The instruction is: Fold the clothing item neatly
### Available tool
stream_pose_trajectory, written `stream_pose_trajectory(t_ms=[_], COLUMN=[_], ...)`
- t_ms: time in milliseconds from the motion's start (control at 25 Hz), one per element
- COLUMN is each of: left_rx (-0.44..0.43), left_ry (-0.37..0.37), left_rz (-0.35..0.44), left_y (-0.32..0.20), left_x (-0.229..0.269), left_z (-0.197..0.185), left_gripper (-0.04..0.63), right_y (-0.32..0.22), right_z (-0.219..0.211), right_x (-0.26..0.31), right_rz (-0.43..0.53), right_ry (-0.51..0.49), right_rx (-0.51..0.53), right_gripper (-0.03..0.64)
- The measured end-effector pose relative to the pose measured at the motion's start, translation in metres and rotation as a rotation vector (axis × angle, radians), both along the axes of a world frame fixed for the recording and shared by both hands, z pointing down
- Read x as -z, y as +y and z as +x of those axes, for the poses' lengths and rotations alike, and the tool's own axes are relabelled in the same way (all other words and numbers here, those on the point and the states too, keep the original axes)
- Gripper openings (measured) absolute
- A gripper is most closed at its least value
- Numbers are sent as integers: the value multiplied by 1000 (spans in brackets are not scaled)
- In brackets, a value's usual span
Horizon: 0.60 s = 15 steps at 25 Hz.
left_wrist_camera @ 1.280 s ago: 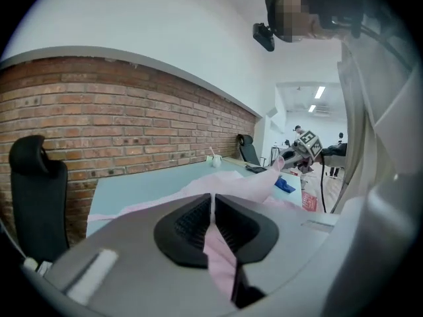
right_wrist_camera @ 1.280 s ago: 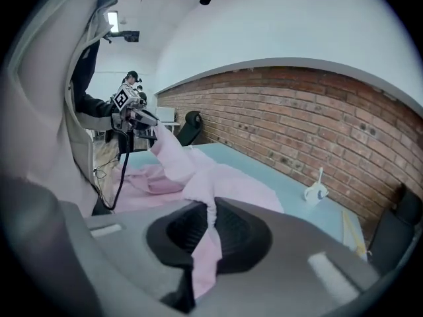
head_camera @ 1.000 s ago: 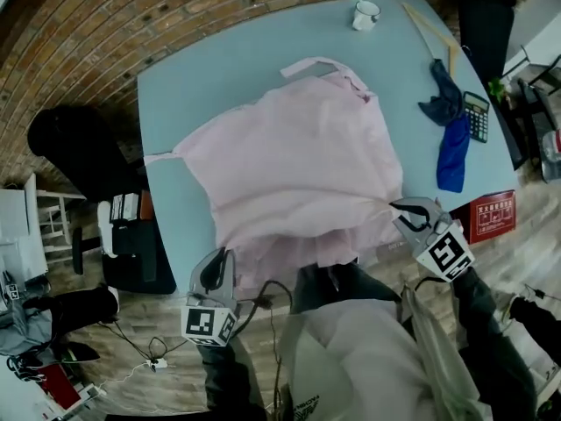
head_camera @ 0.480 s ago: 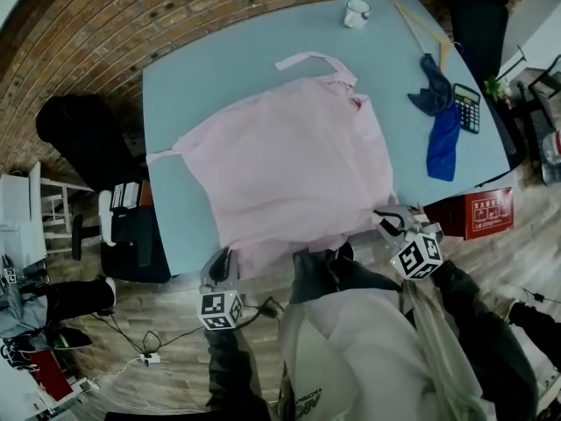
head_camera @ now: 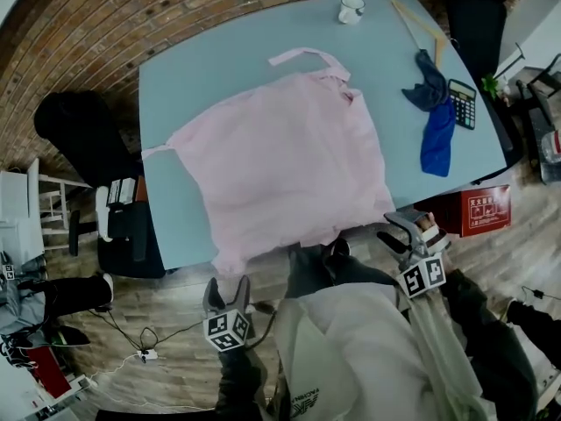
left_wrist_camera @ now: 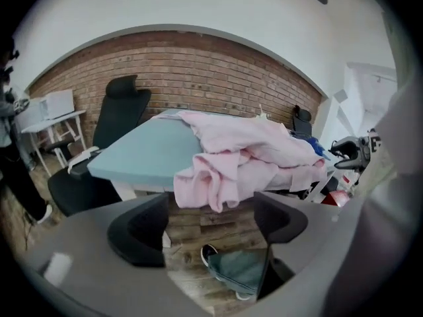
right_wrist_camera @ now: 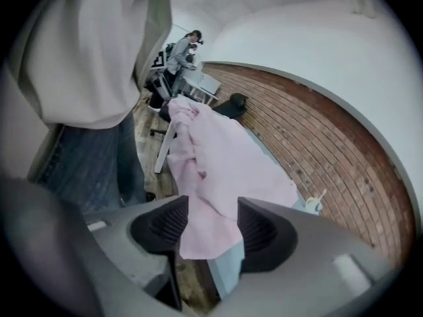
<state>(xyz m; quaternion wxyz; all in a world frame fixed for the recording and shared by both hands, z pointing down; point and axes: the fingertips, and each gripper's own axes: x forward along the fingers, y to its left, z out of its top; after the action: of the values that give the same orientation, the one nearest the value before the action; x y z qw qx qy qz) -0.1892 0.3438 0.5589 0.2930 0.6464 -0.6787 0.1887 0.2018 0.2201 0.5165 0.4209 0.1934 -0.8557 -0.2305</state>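
Nearest, the left gripper hangs off the table's near edge, below the hem. Its jaws are opening with nothing between them, and in the left gripper view only floor shows in the gap. To the right, the right gripper sits just off the near right corner, its jaws also opening. In the right gripper view a hanging corner of the pink garment shows in the gap, but the pads do not press on it. The garment lies spread across the middle of the blue table, its near hem drooping over the edge in bunched folds. Farther right lie a blue cloth and a calculator, and at the far edge stands a white mug
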Motion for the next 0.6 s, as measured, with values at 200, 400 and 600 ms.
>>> stream_pose_trajectory(t_ms=[200,400,600], left_rx=[33,-135,-379], left_ry=[125,-441,-954], left_rz=[-5,143,121], left_y=[8,-32,-62], left_x=[-7,39,34], left_z=[48,67,86], left_gripper=[443,149,289], right_y=[7,2,-1], right_z=[-15,-32,-42], right_x=[-23,-27,-23], right_rz=[43,86,29], right_ry=[66,61,12], right_rx=[94,90,1], right_gripper=[232,232,232])
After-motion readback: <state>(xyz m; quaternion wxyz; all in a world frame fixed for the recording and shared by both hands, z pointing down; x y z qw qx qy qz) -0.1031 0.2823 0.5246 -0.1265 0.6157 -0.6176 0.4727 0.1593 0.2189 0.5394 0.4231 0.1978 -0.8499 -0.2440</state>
